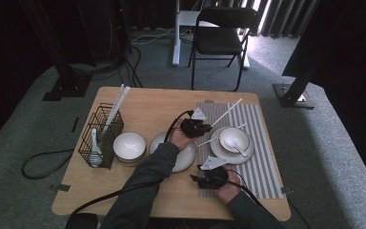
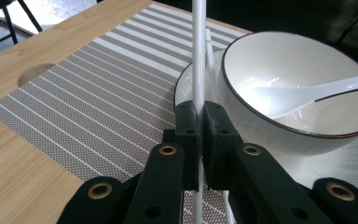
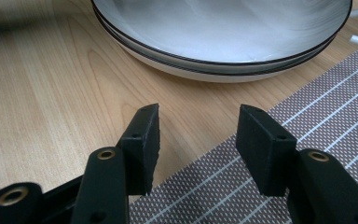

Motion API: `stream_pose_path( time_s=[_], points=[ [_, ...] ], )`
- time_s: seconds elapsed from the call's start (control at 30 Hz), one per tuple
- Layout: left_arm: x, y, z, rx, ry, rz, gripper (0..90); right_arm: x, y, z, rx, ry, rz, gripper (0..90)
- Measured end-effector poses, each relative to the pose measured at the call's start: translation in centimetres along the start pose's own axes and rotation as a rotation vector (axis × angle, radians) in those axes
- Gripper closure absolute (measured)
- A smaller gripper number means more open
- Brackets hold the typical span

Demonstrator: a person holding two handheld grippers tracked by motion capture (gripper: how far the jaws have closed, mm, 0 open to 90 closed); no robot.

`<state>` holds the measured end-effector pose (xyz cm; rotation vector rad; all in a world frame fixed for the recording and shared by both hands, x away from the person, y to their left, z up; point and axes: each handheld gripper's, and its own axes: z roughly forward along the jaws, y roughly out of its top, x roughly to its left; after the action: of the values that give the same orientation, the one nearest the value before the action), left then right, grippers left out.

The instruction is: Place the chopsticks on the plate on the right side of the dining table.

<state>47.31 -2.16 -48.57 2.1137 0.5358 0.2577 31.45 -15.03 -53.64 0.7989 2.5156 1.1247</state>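
My left gripper [image 2: 199,116] is shut on a long white chopstick [image 2: 198,56] that runs up between its jaws. In the high view the left gripper [image 1: 201,128] holds the chopstick [image 1: 226,113] slanting up and to the right above the striped placemat [image 1: 259,167]. Just right of it stand a white bowl [image 2: 303,70] with a white spoon [image 2: 307,95] inside, on a plate [image 2: 354,163]. A second chopstick [image 1: 207,140] lies by that plate. My right gripper [image 3: 198,140] is open with nothing between its jaws, low over the placemat's left edge [image 3: 307,116], near the front of the table [image 1: 198,177].
Stacked white plates [image 3: 214,42] lie just ahead of the right gripper, at the table's middle [image 1: 186,157]. A white bowl [image 1: 129,146] and a black wire basket [image 1: 101,135] with chopsticks and a spoon stand at the left. A folding chair [image 1: 221,38] stands beyond the table.
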Motion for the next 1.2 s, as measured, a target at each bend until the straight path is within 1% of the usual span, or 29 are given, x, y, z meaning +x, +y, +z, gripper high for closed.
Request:
stream_pose_path(
  time_s=[0.27, 0.33, 0.63, 1.0, 1.2],
  points=[
    [-0.1, 0.1, 0.8, 0.008, -0.006, -0.009, 86.4, 0.0, 0.0, 0.0, 0.000, 0.000, 0.000, 49.0],
    [-0.2, 0.1, 1.1, 0.016, -0.008, -0.005, 86.4, 0.0, 0.0, 0.0, 0.000, 0.000, -0.001, 49.1],
    [-0.3, -0.2, 2.4, 0.044, -0.016, -0.014, 86.3, -0.1, 0.0, -0.1, -0.002, -0.001, 0.002, 49.1],
    [-0.3, -0.8, 3.4, 0.070, -0.024, -0.025, 86.3, -0.1, 0.0, -0.1, -0.003, 0.000, 0.001, 49.0],
    [-0.4, -0.9, 3.8, 0.088, -0.027, -0.022, 86.3, -0.1, 0.0, -0.2, -0.004, -0.001, 0.000, 49.0]
  ],
)
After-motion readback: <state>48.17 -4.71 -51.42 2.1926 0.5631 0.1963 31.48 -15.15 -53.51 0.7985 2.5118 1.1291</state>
